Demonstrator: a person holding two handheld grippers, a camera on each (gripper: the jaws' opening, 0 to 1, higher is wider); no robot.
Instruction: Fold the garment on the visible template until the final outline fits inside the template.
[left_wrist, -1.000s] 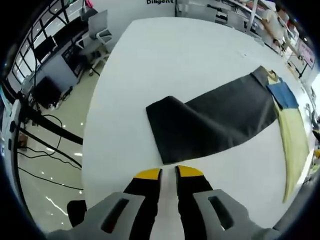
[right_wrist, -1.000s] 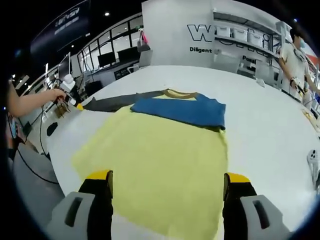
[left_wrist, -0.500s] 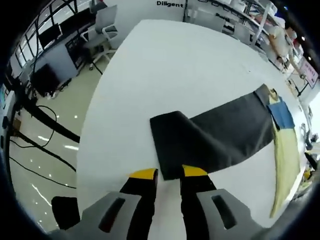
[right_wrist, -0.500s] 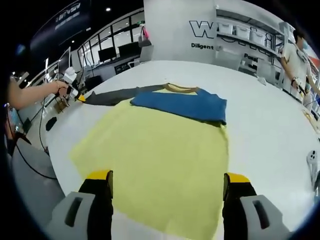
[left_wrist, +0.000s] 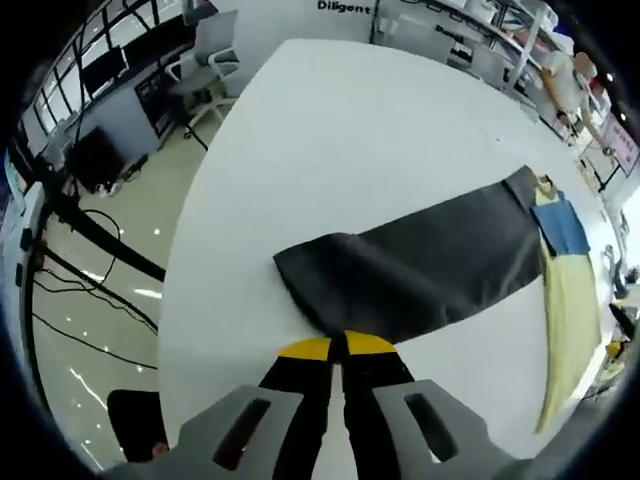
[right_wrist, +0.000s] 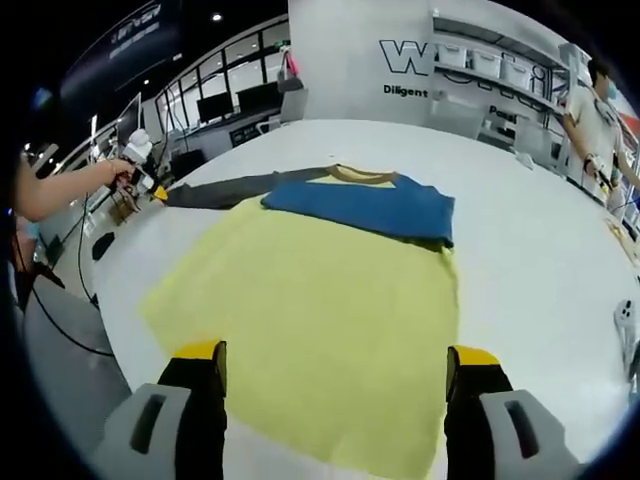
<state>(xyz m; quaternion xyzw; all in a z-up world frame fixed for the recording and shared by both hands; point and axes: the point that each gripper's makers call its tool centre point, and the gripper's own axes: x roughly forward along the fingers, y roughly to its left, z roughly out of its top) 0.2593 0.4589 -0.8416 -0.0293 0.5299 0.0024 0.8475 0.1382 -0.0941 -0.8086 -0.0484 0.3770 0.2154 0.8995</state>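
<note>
The garment lies flat on the white table (right_wrist: 540, 250): a yellow body (right_wrist: 320, 310), a blue shoulder panel (right_wrist: 360, 208) and a long dark grey sleeve (left_wrist: 420, 265). My left gripper (left_wrist: 336, 347) is shut on the near edge of the sleeve's end, with the cloth running away toward the yellow body (left_wrist: 563, 320) and blue panel (left_wrist: 563, 224). In the right gripper view the sleeve (right_wrist: 230, 187) stretches left to the left gripper (right_wrist: 152, 187), held by a person's hand. My right gripper (right_wrist: 335, 372) stands open, low over the yellow hem, jaws wide apart.
The table's curved edge (left_wrist: 190, 250) drops to a glossy floor with cables (left_wrist: 90, 300). Office chairs (left_wrist: 215, 55) and desks stand beyond. A person (right_wrist: 592, 115) stands by shelves at the far right. A small white object (right_wrist: 627, 325) lies near the table's right side.
The left jaws have closed on the sleeve's end, and the curled-over cuff has been drawn out flatter. The right gripper and the yellow body have stayed put.
</note>
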